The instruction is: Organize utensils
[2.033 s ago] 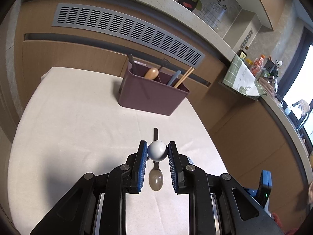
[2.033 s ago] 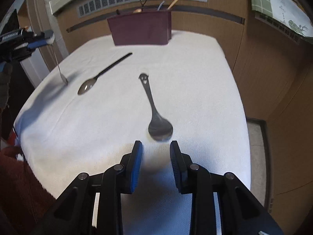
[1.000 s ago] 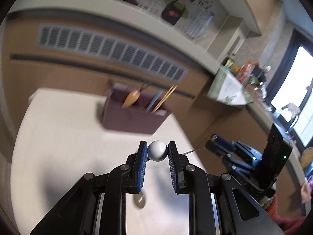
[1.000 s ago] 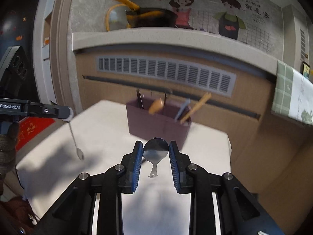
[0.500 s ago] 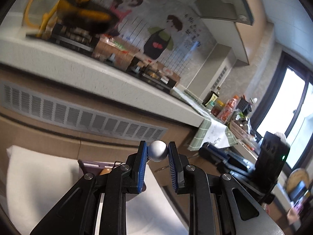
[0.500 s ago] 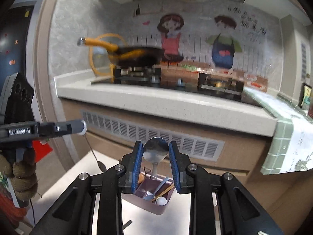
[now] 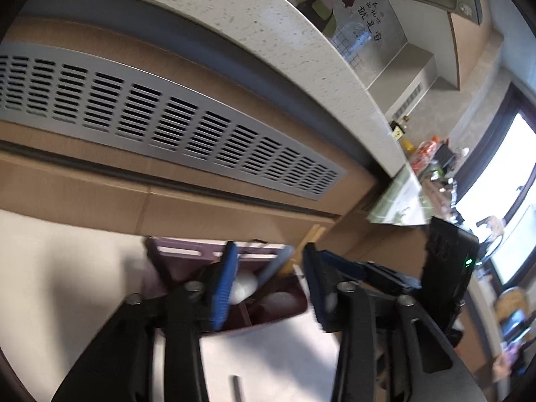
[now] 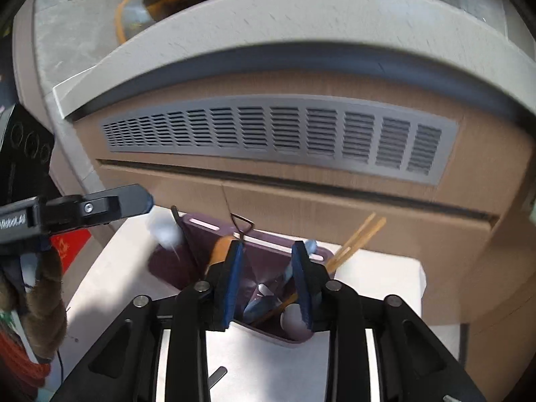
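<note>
- Left wrist view: left gripper (image 7: 269,281) hangs over the maroon utensil caddy (image 7: 284,315) at the table's far edge, jaws opening, nothing pressed between them. A white ball-ended utensil (image 7: 243,288) lies inside, beside the left pad. It could catch a divider and lean out.
- Right wrist view: right gripper (image 8: 266,278) is over the same caddy, jaws opening and empty. Chopsticks (image 8: 355,238) lean out rightward; a nudge could tip them.

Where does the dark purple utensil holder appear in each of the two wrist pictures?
Left wrist view: the purple utensil holder is at lower centre, partly behind the left tongs.
Right wrist view: it is at lower centre, behind the right tongs.
Shared landmark: the grey vent grille on the cabinet above it.
</note>
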### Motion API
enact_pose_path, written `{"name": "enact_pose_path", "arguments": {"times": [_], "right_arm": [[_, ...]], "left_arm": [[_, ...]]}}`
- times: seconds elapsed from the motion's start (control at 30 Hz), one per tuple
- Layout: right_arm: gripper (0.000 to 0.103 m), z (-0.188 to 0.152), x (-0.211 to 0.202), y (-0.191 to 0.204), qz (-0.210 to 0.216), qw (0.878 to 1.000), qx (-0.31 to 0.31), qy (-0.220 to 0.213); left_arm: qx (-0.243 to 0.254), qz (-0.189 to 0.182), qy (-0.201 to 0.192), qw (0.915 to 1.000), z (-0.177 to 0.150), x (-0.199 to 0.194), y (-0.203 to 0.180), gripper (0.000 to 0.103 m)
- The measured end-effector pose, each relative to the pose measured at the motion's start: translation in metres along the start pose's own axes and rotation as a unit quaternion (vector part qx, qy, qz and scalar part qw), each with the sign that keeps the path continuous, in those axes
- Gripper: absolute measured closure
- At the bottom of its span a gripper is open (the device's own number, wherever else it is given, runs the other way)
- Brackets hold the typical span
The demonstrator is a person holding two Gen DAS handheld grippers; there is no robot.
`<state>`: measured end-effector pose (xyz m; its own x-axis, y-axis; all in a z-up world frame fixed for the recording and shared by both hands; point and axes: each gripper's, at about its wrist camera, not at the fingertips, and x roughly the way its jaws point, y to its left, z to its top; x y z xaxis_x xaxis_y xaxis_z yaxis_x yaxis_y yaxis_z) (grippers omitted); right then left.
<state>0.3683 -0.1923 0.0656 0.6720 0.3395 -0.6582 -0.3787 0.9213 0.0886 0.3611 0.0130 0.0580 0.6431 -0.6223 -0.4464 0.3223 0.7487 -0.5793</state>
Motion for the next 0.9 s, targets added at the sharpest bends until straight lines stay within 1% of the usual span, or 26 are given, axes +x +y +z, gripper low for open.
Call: {"name": "enact_pose_path", "arguments": {"times": [0.03,0.13,0.17,0.2,0.23,0.33,0.4,0.47,0.5,0.57,0.63,0.7,0.8,0.83,0.9], "right_arm": [[0.070,-0.004,0.000,-0.001,-0.004,1.000,0.001,-0.003],[0.069,-0.017,-0.008,-0.003,-0.014,1.000,0.002,-0.015],[0.069,-0.023,-0.015,-0.003,-0.018,1.000,0.001,-0.023],[0.069,-0.030,-0.023,-0.002,-0.024,0.999,-0.001,-0.032],[0.069,-0.039,-0.034,0.001,-0.033,0.998,-0.003,-0.045],[0.068,-0.066,-0.064,0.011,-0.039,0.996,0.001,-0.075],[0.067,-0.089,-0.088,0.022,-0.032,0.995,0.006,-0.089],[0.067,-0.111,-0.105,0.035,-0.030,0.995,0.002,-0.096],[0.066,-0.125,-0.115,0.043,-0.033,0.994,0.002,-0.100],[0.066,-0.142,-0.127,0.054,-0.033,0.994,0.003,-0.103],[0.064,-0.165,-0.139,0.064,-0.038,0.993,0.009,-0.109],[0.064,-0.181,-0.144,0.072,-0.043,0.993,0.014,-0.106],[0.064,-0.197,-0.152,0.077,-0.051,0.993,0.023,-0.104],[0.064,-0.201,-0.155,0.079,-0.058,0.992,0.024,-0.107],[0.064,-0.206,-0.159,0.081,-0.067,0.991,0.026,-0.110]], "left_arm": [[0.012,0.017,-0.009,0.9997,-0.005,-0.003,-0.002,0.058],[0.035,0.054,-0.025,0.9976,-0.021,-0.017,-0.009,0.058],[0.048,0.074,-0.034,0.9955,-0.030,-0.025,-0.015,0.058],[0.065,0.102,-0.045,0.9916,-0.041,-0.034,-0.021,0.058],[0.079,0.122,-0.053,0.9880,-0.049,-0.041,-0.026,0.058],[0.120,0.190,-0.079,0.9712,-0.088,-0.069,-0.046,0.058],[0.125,0.219,-0.082,0.9643,-0.109,-0.084,-0.054,0.058],[0.120,0.248,-0.072,0.9586,-0.137,-0.098,-0.062,0.058],[0.119,0.255,-0.069,0.9570,-0.145,-0.102,-0.064,0.058],[0.115,0.274,-0.063,0.9527,-0.168,-0.114,-0.070,0.058],[0.112,0.280,-0.063,0.9512,-0.185,-0.126,-0.074,0.058],[0.114,0.284,-0.064,0.9499,-0.199,-0.135,-0.079,0.058],[0.131,0.294,-0.071,0.9441,-0.214,-0.146,-0.086,0.058],[0.132,0.294,-0.074,0.9436,-0.218,-0.149,-0.089,0.058],[0.129,0.288,-0.074,0.9460,-0.221,-0.154,-0.092,0.058]]}}
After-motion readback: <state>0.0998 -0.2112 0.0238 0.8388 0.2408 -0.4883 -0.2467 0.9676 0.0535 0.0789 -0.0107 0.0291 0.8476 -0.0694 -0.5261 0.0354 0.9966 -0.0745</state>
